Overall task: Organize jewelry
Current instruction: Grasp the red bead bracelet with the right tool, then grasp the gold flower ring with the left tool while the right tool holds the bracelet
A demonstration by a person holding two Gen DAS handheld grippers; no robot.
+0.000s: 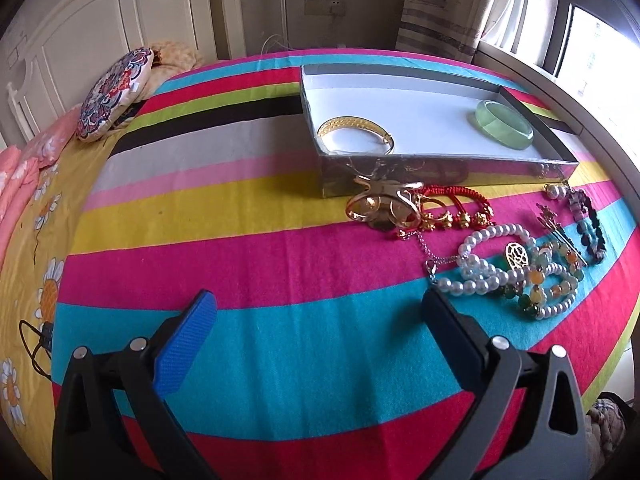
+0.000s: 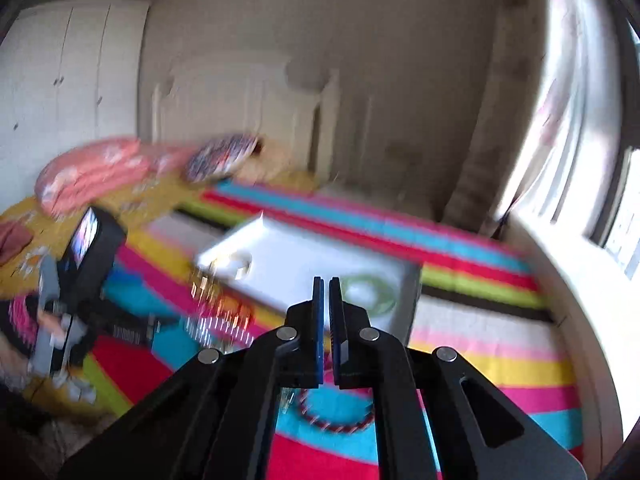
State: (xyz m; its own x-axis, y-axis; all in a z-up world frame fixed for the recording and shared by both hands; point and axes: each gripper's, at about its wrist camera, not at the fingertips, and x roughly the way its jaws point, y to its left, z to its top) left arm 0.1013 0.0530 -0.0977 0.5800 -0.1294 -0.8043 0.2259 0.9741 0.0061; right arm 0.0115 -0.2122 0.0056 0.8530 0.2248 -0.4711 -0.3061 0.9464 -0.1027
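A shallow white-lined box [image 1: 400, 88] sits on the striped bedspread and holds a gold bangle [image 1: 356, 134] and a green jade bangle [image 1: 505, 124]. In front of it lies loose jewelry: gold rings and a clip [image 1: 384, 208], a red cord bracelet [image 1: 460, 200], pearl strands [image 1: 480, 268], coloured bead bracelets [image 1: 552, 276] and a dark bead bracelet [image 1: 592, 224]. My left gripper [image 1: 320, 308] is open and empty over the blanket, near the pearls. My right gripper [image 2: 326, 292] is nearly shut, high above the bed; the view is blurred. A red bead bracelet [image 2: 336, 420] shows under its fingers; whether it is held is unclear. The box [image 2: 304, 272] shows below.
A patterned round cushion [image 1: 116, 92] and pink pillows [image 1: 24, 160] lie at the headboard end. A window ledge [image 1: 560, 92] runs along the right of the bed. The left gripper and the hand holding it [image 2: 76, 280] show at left in the right wrist view.
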